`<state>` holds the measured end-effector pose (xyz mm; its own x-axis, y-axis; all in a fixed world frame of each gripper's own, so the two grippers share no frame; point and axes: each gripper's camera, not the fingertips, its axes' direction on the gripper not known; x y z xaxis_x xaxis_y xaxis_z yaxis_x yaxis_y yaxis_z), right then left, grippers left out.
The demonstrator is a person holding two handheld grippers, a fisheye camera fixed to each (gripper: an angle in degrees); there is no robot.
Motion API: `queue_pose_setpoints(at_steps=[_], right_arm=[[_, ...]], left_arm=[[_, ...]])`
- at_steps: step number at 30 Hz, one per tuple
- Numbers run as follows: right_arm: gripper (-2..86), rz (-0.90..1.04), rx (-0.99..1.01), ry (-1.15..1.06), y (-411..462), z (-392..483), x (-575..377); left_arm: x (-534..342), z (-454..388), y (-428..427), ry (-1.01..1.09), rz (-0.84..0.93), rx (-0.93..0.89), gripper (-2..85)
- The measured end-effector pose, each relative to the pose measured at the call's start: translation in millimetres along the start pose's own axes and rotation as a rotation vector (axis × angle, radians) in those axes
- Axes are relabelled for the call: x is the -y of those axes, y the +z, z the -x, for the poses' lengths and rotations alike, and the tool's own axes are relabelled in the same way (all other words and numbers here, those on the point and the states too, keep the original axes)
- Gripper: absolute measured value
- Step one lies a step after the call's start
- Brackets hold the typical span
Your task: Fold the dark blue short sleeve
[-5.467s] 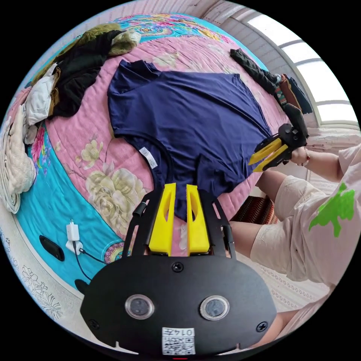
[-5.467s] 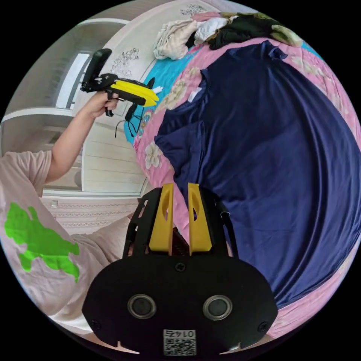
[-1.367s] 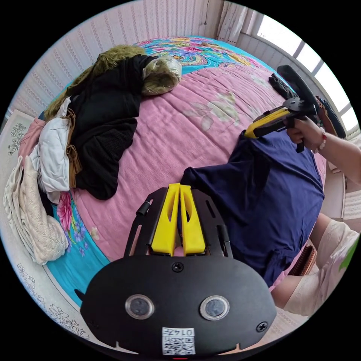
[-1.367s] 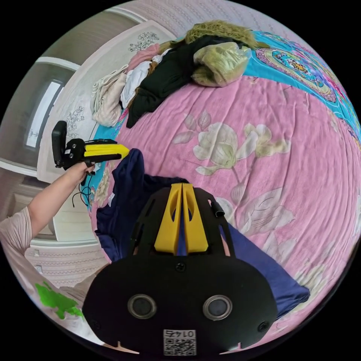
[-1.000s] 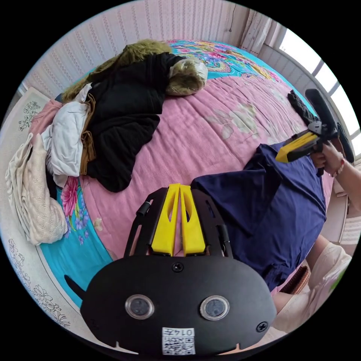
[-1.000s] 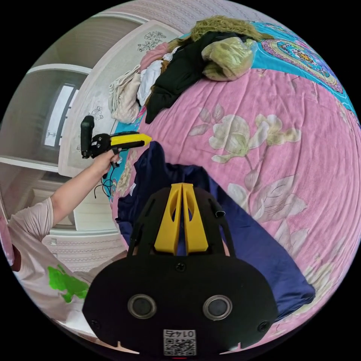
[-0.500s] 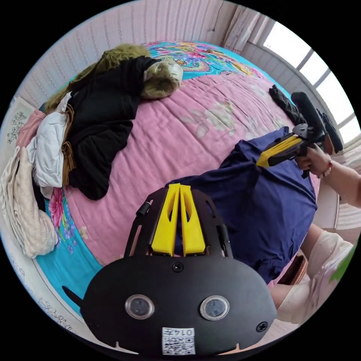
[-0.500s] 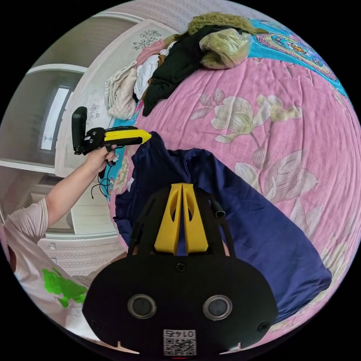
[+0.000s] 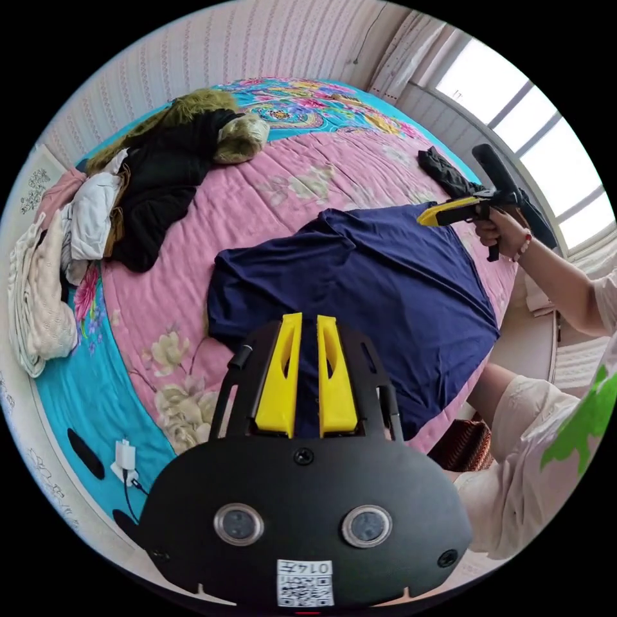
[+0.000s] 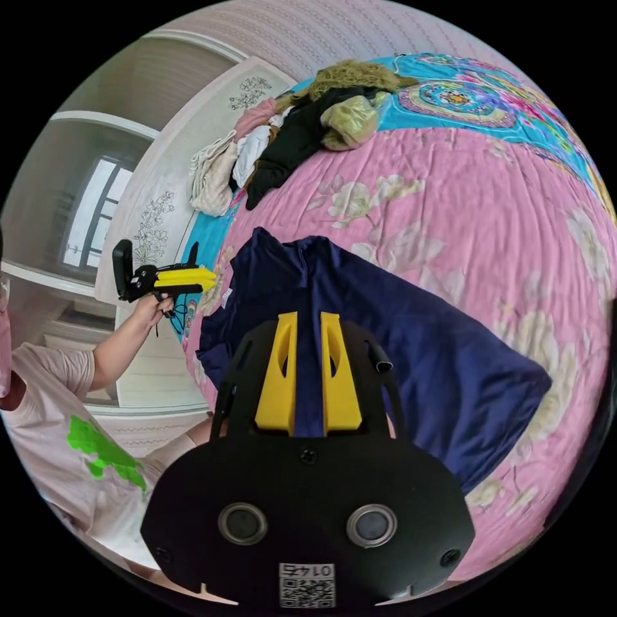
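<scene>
A home bedroom — a bed [image 9: 160,302] under a pink floral quilt, heaped clothes [image 9: 128,173], striped wallpaper [image 9: 257,45], a window [image 9: 546,148].

Both tools are held up with jaws parted and nothing between them: left tool [image 9: 304,321], right tool [image 10: 303,318], arms outstretched.

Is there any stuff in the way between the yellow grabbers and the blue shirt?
Nothing visible. The dark blue shirt lies bare on the pink quilt; the clothes pile sits apart.
</scene>
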<state>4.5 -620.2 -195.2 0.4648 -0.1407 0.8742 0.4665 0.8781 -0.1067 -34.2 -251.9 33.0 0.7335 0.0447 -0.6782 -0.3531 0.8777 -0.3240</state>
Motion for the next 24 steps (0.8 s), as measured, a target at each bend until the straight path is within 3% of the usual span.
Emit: queue_pose_setpoints(at_steps=[5, 9, 12, 18, 24], right_arm=[[8.0, 0.014, -0.085, 0.088, -33.2, -15.6, -64.2], [8.4, -0.038, -0.107, 0.225, -68.9, -38.3, -117.4], [8.7, -0.056, -0.112, 0.312, -92.8, -54.1, -154.5], [9.9, -0.056, -0.136, 0.386, -131.7, -68.5, -225.6], [10.3, -0.078, -0.162, 0.346, -160.9, -80.5, -249.0]], left_arm=[[-64.2, -29.0, 50.7, -0.217, 0.036, -0.211, 5.9], [-85.5, -64.1, 81.0, -0.208, 0.060, -0.247, 5.0], [-84.5, -105.1, 108.3, -0.108, 0.074, -0.319, 4.1], [-74.8, -237.2, 171.7, 0.305, 0.149, -0.481, 8.1], [-101.1, -360.5, 222.1, 0.703, 0.138, -0.394, 9.1]])
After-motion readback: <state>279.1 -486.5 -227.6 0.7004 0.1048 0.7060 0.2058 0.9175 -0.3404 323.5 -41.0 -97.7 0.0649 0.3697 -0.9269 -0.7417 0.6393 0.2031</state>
